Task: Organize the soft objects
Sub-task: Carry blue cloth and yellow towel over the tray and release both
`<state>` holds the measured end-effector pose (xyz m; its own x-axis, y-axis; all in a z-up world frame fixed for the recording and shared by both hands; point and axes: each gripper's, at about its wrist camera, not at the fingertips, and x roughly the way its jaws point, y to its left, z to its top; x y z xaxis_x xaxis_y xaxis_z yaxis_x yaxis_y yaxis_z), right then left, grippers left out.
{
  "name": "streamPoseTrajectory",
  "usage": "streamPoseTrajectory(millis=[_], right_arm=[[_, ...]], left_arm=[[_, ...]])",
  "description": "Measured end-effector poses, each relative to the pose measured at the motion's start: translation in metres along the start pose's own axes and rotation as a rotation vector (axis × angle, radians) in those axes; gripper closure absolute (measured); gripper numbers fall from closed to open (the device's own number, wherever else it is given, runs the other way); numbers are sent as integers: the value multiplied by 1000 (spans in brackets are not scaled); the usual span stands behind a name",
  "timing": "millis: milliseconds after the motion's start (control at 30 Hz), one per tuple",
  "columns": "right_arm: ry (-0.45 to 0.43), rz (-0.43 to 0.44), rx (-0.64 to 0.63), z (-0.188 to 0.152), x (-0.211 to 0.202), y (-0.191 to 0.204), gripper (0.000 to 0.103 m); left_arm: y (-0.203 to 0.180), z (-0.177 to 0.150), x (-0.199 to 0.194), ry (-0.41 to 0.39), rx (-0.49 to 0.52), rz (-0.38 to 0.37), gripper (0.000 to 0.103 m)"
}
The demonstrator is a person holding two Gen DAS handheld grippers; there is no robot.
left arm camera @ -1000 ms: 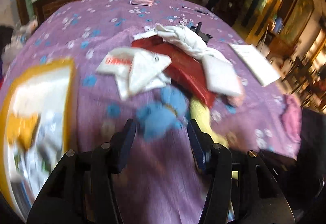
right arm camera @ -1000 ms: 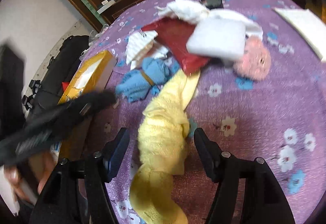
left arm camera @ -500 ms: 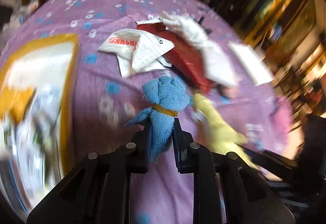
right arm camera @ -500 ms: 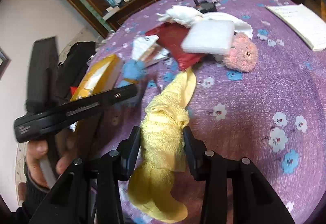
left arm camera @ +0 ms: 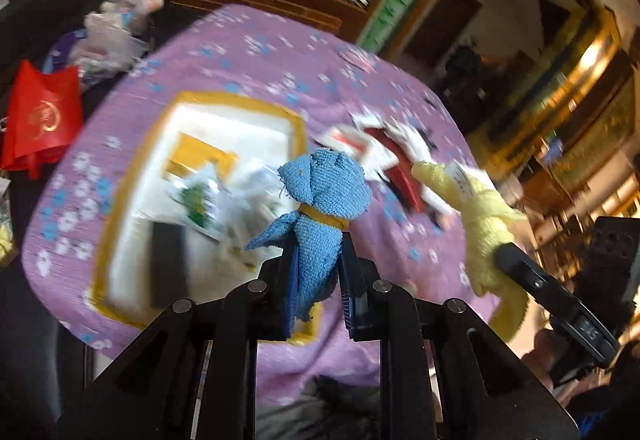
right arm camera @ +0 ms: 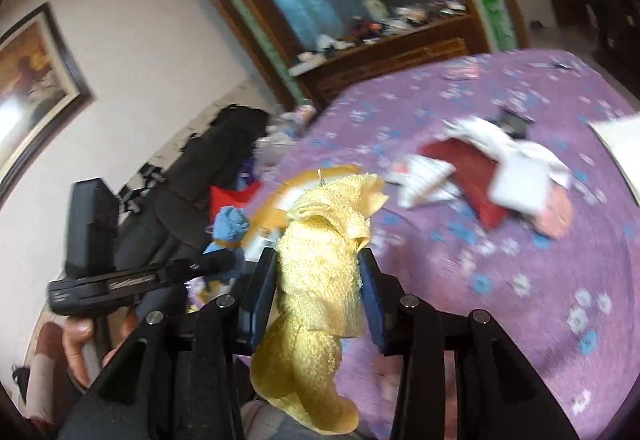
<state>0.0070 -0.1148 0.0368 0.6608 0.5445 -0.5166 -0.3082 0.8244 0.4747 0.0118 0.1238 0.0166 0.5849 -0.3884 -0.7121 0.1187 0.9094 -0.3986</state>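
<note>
The blue cloth [left arm camera: 320,207], bound by a yellow band [left arm camera: 322,217], stands at the centre of the left wrist frame, clamped between the pads of the left gripper [left arm camera: 318,276] and lifted clear of the table [left arm camera: 248,51]; its bunched top flares above the jaws and its tail hangs between them. Behind it, left of centre, lies a yellow-rimmed box [left arm camera: 296,119] with blurred packets inside. At the right of the frame the yellow towel [left arm camera: 480,207] hangs in the air.

In the right wrist frame that towel [right arm camera: 320,268] fills the centre, squeezed between the pads of the right gripper [right arm camera: 318,280]; its top spills above the jaws and its lower end dangles toward the bottom edge. Left of it the blue cloth [right arm camera: 230,224] shows in the other gripper [right arm camera: 224,260], held by a hand [right arm camera: 80,336] at lower left. On the purple flowered cloth at upper right lie a red pouch [right arm camera: 468,167], white cloths [right arm camera: 516,155] and a pink toy [right arm camera: 556,215], all blurred.
</note>
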Motion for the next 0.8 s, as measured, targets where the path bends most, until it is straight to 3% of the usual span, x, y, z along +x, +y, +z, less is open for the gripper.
streamPoseTrajectory(millis=[367,600,800], right_arm=[[132,57,-26,19,97,22,63],[133,73,-36,37,145,33,63],[187,29,-22,27,195,27,60]], left_arm=[[65,-1,28,49,-118,86,86],[95,7,46,81,-158,106,85],[104,14,65,103,-158,143,85]])
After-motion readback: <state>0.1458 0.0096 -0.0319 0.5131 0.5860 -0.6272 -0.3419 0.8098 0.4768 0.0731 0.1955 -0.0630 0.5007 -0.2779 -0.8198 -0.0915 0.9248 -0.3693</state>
